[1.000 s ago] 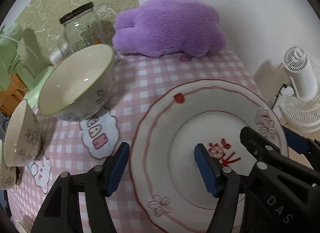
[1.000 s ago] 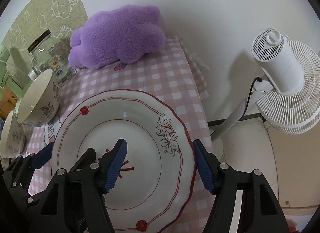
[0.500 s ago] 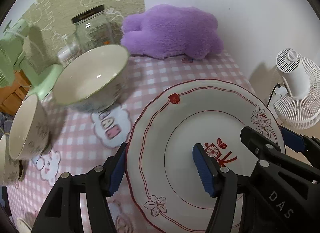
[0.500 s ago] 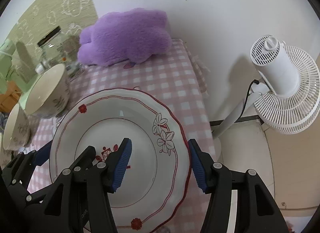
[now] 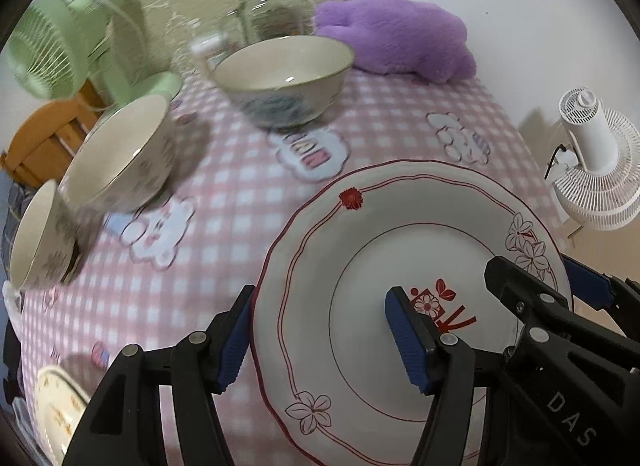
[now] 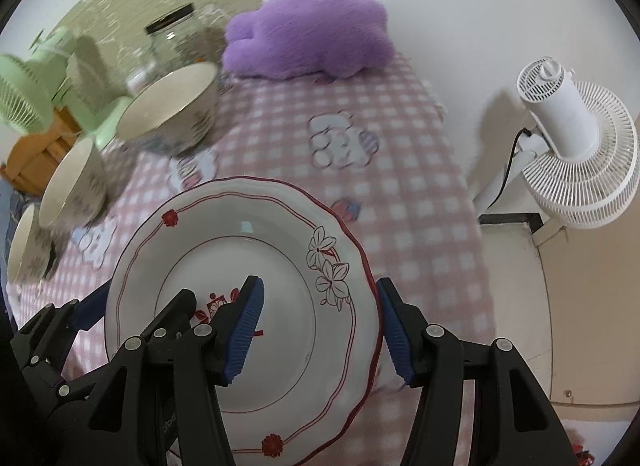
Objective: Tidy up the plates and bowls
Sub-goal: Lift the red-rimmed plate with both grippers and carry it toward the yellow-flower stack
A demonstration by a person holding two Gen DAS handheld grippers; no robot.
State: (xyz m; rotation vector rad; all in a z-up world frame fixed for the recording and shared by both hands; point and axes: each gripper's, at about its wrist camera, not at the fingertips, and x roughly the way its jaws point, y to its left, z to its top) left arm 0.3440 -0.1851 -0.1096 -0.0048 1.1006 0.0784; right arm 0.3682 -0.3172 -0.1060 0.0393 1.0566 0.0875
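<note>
Pink-and-white checked cloth point(image 5: 248, 201) with cartoon patches covers the bench, which stands against a white wall. Both grippers hold one white plate point(image 5: 400, 250) with a scalloped red rim and flower prints, and it appears raised slightly off the cloth at the bench's right side. The left gripper point(image 5: 320, 330) straddles the plate's left rim: one blue-padded finger sits outside the edge, the other rests on the plate's inner face, clamped across the rim. The right gripper point(image 6: 320, 326) clamps the opposite rim in the same manner, one finger over the plate's centre, the other outside the right edge; its fingers have just been closing, with the rim between them. Ahead and left of the left fingers stand three cream bowls: a large bowl point(image 5: 280, 77) farthest ahead, a second bowl point(image 5: 120, 153) nearer, a third bowl point(image 5: 38, 238) at the left margin. Beyond the large bowl stand a glass jar point(image 5: 272, 13) with a black lid and a purple plush toy point(image 5: 400, 37). A green fan point(image 5: 52, 53) sits far left; a white fan point(image 6: 568, 145) stands off the bench to the right.
</note>
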